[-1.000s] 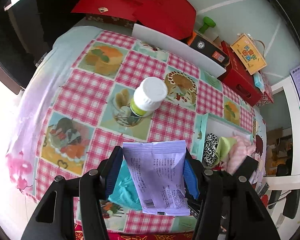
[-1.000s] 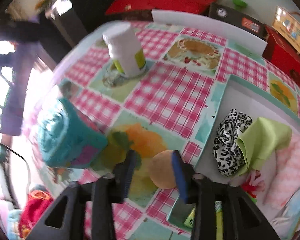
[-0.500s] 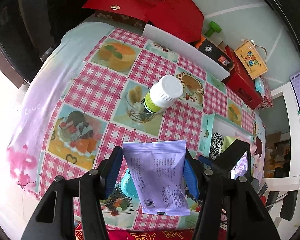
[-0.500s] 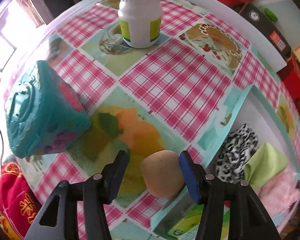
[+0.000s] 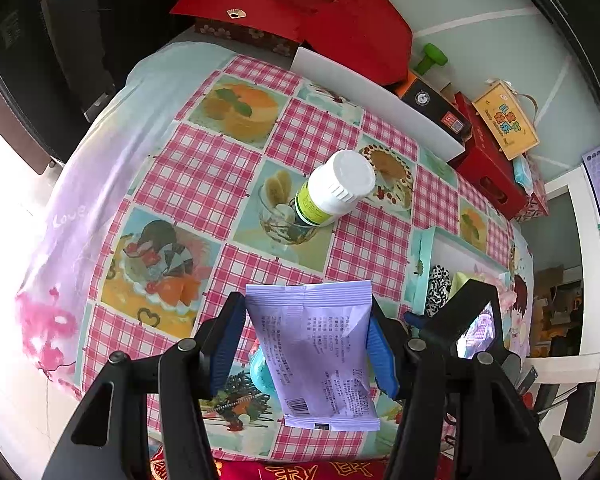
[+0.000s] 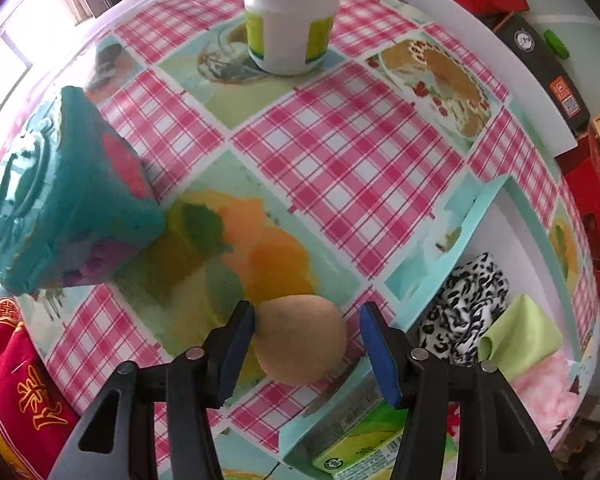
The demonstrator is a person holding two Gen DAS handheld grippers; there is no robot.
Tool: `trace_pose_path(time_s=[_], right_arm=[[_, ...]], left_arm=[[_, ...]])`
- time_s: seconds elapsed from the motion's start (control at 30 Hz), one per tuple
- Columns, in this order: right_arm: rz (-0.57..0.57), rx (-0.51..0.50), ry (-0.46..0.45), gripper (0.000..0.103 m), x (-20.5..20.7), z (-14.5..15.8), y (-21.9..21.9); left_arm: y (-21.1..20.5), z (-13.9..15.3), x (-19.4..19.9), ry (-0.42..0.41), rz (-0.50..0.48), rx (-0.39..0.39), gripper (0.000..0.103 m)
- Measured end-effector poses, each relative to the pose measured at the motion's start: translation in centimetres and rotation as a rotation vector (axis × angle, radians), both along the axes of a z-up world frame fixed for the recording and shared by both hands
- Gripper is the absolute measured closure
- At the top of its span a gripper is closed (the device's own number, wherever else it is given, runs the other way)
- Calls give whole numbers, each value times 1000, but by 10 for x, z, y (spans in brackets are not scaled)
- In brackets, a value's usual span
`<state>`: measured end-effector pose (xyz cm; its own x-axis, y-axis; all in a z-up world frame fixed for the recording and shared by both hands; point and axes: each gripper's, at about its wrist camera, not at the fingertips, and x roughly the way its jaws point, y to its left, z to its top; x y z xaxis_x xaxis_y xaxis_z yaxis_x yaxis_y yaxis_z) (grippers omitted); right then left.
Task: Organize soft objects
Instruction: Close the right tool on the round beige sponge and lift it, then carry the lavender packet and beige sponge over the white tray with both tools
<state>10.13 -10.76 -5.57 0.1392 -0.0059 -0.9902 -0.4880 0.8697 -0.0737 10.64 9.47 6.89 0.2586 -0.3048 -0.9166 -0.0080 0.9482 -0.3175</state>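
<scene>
**Right tongs settle around the tan pad, left tongs carry the packet**

Compared with a second ago, the right gripper has come lower over the tan round pad; its jaws are spread, one side touching the pad, the other apart, so I judge the grasp is about to begin. The pad's narrow end points left, its long axis across the jaws, just beside the tray. The left gripper stays pinching the lilac packet, long axis pointing away, above the tablecloth. Farther stands the white bottle.
</scene>
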Motion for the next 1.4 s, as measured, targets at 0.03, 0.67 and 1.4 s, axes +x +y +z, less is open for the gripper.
trace_pose_path(time_s=[0.03,0.67,1.4], right_arm=[[1,2,0,45,0,0,1],[-197,173,-81,52,-40,-2,-33],[-397,330,-365,52,-60,90,-88]], left_arm=[[0,-1,0,1,1,-1,44],[-25,-8,-11,-29,19,-2,44],[-92,31,-30,-229,43,-8,44]])
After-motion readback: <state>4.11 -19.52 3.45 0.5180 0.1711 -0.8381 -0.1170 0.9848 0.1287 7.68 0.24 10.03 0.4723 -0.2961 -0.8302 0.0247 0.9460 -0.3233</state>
